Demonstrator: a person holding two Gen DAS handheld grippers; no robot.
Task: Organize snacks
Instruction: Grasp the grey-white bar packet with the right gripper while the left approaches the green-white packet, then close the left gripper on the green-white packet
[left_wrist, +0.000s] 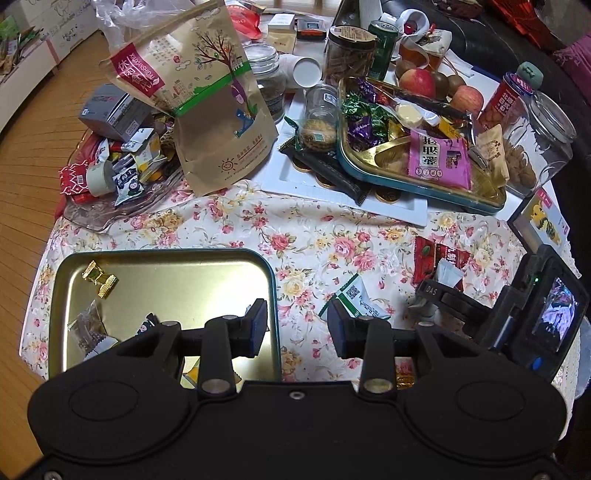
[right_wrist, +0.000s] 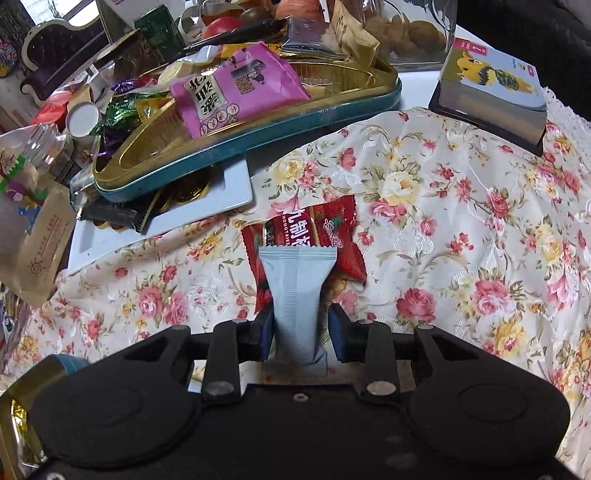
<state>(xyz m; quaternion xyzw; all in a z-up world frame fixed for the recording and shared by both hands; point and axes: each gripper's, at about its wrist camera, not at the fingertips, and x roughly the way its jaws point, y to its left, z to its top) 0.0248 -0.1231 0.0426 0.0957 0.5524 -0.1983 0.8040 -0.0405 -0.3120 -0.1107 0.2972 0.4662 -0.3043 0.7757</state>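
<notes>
The right gripper (right_wrist: 300, 334) pinches a pale grey packet (right_wrist: 295, 291), lifted over the flowered cloth (right_wrist: 461, 229); a red candy wrapper (right_wrist: 314, 225) lies just beyond it. The left gripper (left_wrist: 297, 326) stands half open and empty, one finger over the gold tin lid (left_wrist: 166, 273), a green-and-white packet (left_wrist: 360, 299) beside the other. The heaped tin tray (left_wrist: 424, 184) sits farther off.

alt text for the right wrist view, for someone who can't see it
The right gripper holds a pale grey snack packet between its pads, above red candy packets lying on a floral tablecloth. Behind, a gold and teal tin tray piled with snacks, including a pink packet, sits tilted on a white tray.
</notes>
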